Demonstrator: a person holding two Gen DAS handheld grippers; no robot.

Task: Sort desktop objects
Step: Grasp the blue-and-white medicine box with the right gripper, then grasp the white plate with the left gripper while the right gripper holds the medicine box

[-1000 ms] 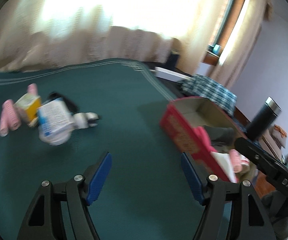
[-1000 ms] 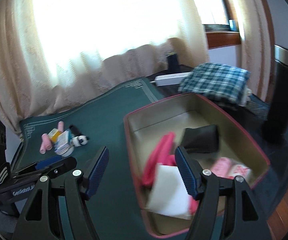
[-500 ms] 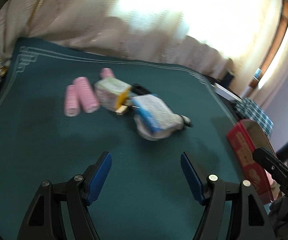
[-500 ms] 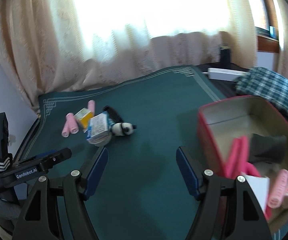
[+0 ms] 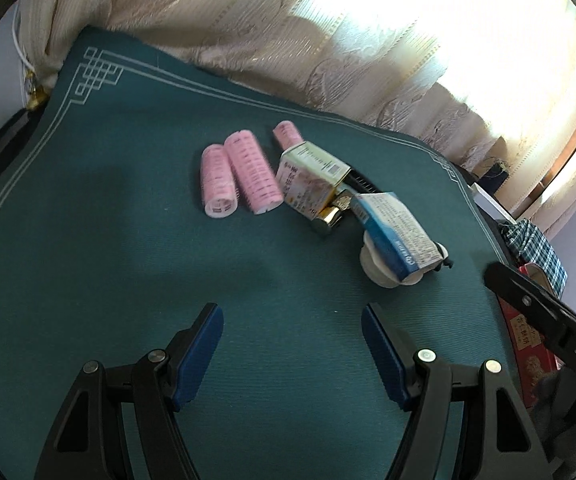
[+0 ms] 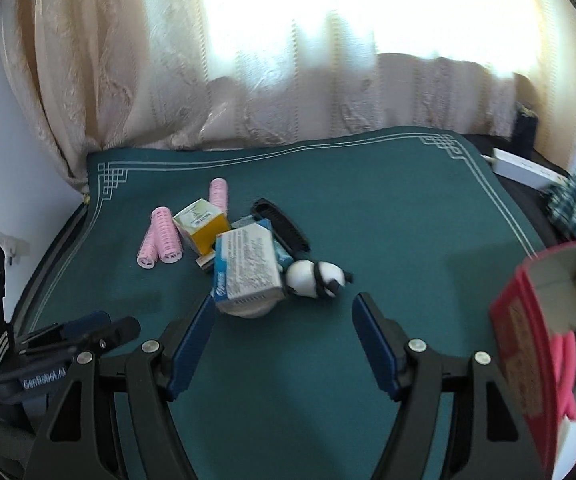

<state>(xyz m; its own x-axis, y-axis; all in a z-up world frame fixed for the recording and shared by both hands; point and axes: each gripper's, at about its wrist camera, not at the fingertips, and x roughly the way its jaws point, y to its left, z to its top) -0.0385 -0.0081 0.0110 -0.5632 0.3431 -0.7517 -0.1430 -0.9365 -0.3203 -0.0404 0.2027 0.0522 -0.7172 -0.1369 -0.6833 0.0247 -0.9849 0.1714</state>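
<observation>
Ribbed pink rollers (image 5: pixel 240 174) beside glossy cardboard boxes (image 5: pixel 310 178).

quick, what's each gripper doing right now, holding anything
Left gripper: open, holding nothing, above the green mat.
Right gripper: open, holding nothing, facing the blue box.

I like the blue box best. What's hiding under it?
The blue box rests on a round white thing; only its rim peeks out. The rest is covered, so I can't tell what it is.
</observation>
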